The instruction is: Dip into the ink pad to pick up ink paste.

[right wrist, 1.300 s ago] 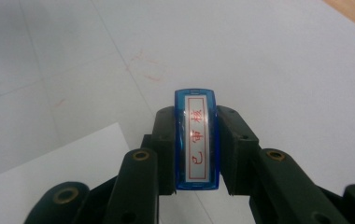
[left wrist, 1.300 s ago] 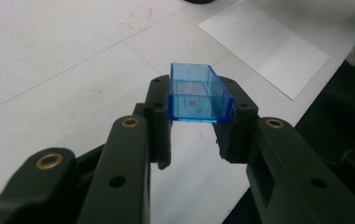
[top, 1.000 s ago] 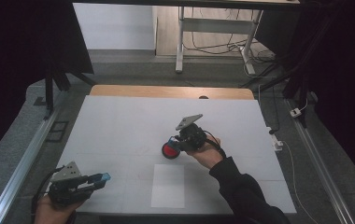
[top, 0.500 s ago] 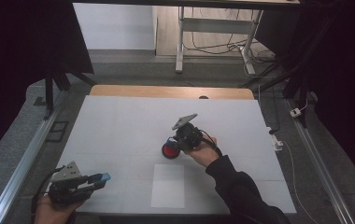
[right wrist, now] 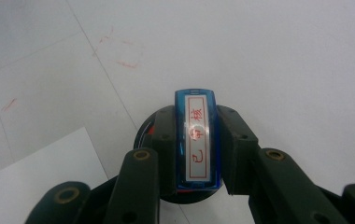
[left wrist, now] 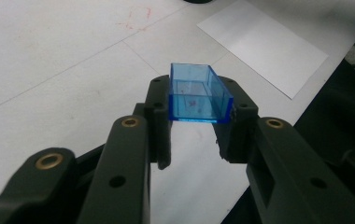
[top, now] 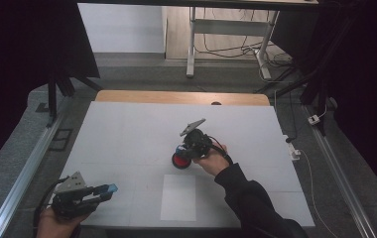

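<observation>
Near the desk's (top: 127,129) front-left edge, left gripper (top: 90,193) clamps a clear blue plastic cap (left wrist: 198,95); mid-desk, amid open surface, right gripper (top: 189,151) clamps a blue rectangular stamp (right wrist: 198,140) over a round red ink pad (top: 180,161).

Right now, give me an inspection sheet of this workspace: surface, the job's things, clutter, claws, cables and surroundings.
Surface: white table top with faint red marks and a wooden far edge; a white paper sheet lies flat near the front.
Job's things: blue stamp with a red-lettered label, held over a round red ink pad; clear blue cap held apart at front left.
Clutter: nothing seen.
Claws: left claw shut on the blue cap; right claw shut on the blue stamp.
Cables: a white lead and plug at the table's right edge; dark cables on the floor beyond.
Surroundings: metal rails, dark curtains, a desk frame behind.
</observation>
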A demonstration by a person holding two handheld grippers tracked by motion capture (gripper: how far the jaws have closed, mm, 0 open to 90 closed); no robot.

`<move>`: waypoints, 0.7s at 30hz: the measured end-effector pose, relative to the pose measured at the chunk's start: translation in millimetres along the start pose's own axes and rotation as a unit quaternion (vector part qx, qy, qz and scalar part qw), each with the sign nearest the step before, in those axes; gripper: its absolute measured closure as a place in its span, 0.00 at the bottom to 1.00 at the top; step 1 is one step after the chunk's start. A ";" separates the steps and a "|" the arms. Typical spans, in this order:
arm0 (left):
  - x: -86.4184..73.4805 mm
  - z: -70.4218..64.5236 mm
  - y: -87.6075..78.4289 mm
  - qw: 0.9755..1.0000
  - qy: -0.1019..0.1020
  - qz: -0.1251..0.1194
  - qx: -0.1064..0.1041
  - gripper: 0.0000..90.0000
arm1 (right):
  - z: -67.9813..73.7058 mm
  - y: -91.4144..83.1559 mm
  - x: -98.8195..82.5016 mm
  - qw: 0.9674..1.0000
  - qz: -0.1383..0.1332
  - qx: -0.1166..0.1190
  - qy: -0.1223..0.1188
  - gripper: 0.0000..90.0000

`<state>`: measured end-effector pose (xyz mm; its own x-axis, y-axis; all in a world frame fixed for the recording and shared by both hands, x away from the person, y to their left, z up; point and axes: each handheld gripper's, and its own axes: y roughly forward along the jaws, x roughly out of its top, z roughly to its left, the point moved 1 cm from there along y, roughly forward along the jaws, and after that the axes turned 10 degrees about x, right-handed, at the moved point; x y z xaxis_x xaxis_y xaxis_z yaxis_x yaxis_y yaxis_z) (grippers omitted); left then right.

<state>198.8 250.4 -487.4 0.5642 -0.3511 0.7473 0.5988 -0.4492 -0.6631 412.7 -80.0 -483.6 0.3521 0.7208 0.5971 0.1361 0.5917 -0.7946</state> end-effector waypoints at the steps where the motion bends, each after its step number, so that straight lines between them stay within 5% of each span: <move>1: 0.0 0.0 0.1 1.000 0.000 0.000 0.000 0.76 | -0.3 0.3 0.3 1.000 0.000 0.000 0.001 0.79; 12: 0.7 -0.4 1.0 1.000 0.002 0.003 0.000 0.76 | 13.8 5.3 3.3 0.998 0.016 -0.038 -0.041 0.79; 21: 0.8 -0.4 1.2 1.000 0.002 0.003 0.000 0.76 | 5.2 3.0 -1.2 1.000 -0.004 -0.014 -0.015 0.79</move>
<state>199.8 249.2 -487.6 0.5660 -0.3566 0.7433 0.5954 -0.4469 -0.6677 407.8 -77.2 -486.1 0.3237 0.7264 0.6062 0.1640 0.5879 -0.7921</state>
